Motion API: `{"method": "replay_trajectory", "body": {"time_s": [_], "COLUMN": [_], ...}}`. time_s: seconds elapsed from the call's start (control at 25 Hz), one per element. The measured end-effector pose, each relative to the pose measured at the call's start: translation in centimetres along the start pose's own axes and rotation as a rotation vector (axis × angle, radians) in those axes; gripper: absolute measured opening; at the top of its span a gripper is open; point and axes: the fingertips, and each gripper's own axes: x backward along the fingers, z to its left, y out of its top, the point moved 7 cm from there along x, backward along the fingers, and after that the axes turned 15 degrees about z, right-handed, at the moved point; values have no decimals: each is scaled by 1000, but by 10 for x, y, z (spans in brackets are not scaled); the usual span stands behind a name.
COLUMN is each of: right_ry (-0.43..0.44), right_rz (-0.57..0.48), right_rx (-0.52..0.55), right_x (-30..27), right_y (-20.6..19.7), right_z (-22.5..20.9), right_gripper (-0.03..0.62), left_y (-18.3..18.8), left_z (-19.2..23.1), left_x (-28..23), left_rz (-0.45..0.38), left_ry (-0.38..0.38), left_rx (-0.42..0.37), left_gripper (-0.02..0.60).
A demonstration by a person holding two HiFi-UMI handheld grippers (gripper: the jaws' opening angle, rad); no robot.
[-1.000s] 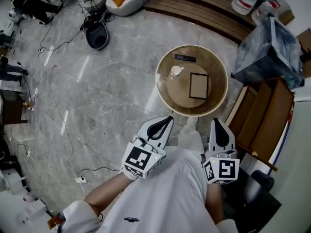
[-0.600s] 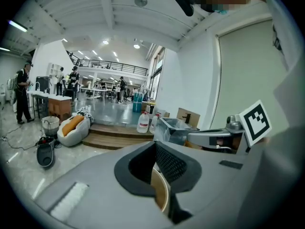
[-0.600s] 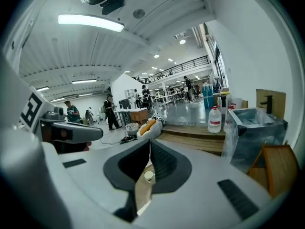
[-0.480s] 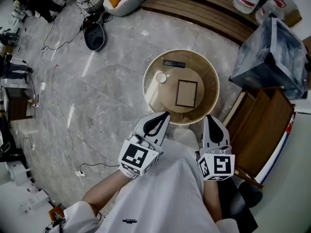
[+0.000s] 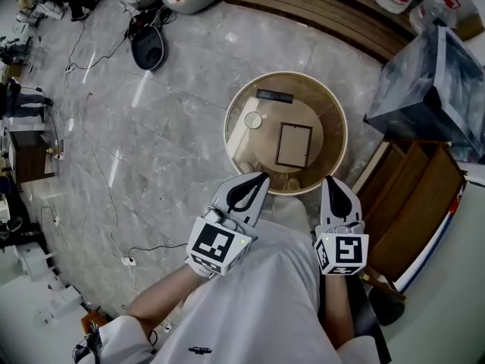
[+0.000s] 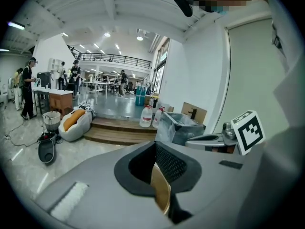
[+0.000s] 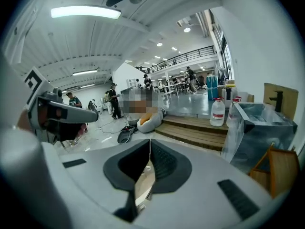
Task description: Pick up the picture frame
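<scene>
The thin-edged rectangular brown picture frame lies flat on the round light-wood counter, a little right of the middle of its sunken top inside the raised pale rim. The frame's long axis runs from the person's side toward the far rim, tipped only slightly off that line in the head view, with one short end facing the tongs. A small round white lid sits to the frame's left, apart from it, and a flat black bar-shaped object lies beyond both near the far rim. The left tongs and the right tongs hover over the person's white clothing just short of the counter's near rim, well apart from the frame. Each pair of jaws is pressed together with nothing between them. The counter stands on a polished grey marble floor crossed by thin cables. A low brown wooden step borders the floor on the far side. A grey plastic-wrapped box and slanted brown wooden panels stand to the right. The gripper views show a large white hall with strip lights, a railed upper gallery and distant standing people.
</scene>
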Motion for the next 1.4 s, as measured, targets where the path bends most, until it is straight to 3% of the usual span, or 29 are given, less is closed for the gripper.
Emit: {"method": "replay_trajectory", "body": {"time_s": [0.28, 0.68, 0.92, 1.08, 1.4], "right_ry": [9, 97, 115, 144, 177], "right_rz": [72, 150, 205, 248, 317], "right_rx": [70, 221, 273, 297, 418], "right_x": [-43, -135, -194, -235, -312], "right_y": [8, -6, -28, -43, -77], "right_z": [-4, 0, -9, -14, -28], "right_gripper": [6, 8, 8, 92, 103], "left_y": [-4, -36, -68, -85, -125], "left_z": [36, 80, 101, 117, 139], "left_x": [-17, -79, -126, -154, -208], "left_rz": [26, 90, 140, 166, 204], "left_ry": [20, -12, 0, 0, -5], "left_rx": [50, 125, 107, 139, 147], "left_gripper": [3, 3, 3, 3, 3]}}
